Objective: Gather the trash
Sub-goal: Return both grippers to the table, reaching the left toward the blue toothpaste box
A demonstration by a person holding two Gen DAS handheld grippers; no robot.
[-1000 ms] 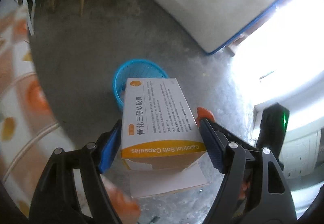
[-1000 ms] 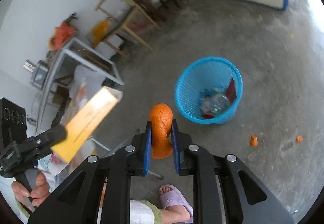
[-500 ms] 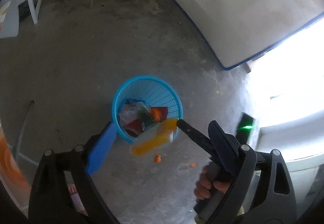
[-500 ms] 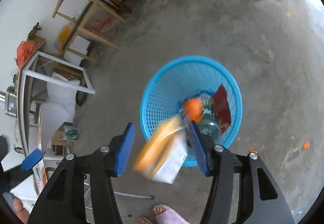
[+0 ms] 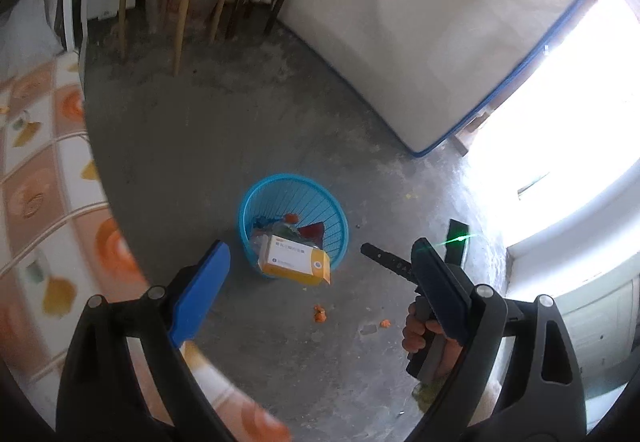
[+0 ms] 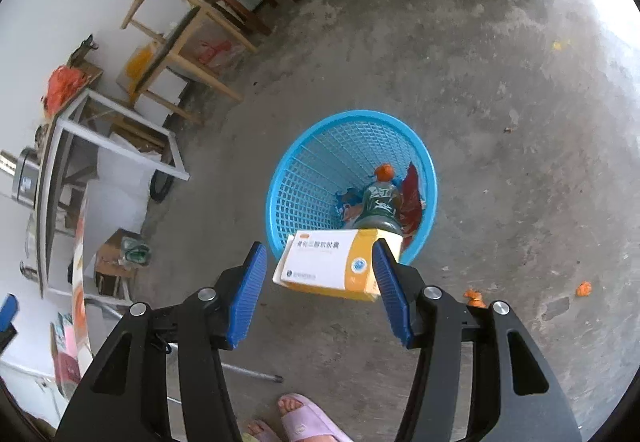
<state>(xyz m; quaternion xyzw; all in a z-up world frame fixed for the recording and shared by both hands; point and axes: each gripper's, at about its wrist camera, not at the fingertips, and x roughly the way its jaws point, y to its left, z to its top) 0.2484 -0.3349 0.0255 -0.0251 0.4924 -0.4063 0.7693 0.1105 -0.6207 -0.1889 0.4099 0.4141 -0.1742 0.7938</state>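
My left tongs point(image 5: 320, 290) stand with jaws spread wide and nothing between the blue pads point(image 5: 200, 294). My right tongs point(image 6: 318, 288) are likewise spread, holding nothing.

Landmark: the blue bin point(image 6: 430, 178) on the concrete floor point(image 6: 520, 82).

The carton point(image 6: 340, 262), white and yellow, lies across the near rim of the bin, partly overhanging the outside, and tilted. In the right wrist view it shows between my pads, but I cannot tell any contact with them. In the left wrist view the same carton point(image 5: 294, 260) sits at the near edge of the bin point(image 5: 244, 210), clear of the left pads.

Inside the bin: a green bottle point(image 6: 378, 204) with an orange cap, a red wrapper point(image 6: 412, 190) against the far wall, and other scraps I cannot identify.

Orange scraps point(image 6: 474, 296) lie on the floor to the right of the bin, near it, in the right wrist view.

Beyond the bin: a wooden stool point(image 6: 180, 42) and a mattress point(image 5: 420, 22) leaning upright.

My foot in a pink slipper point(image 6: 308, 418) is on the near side of the bin.
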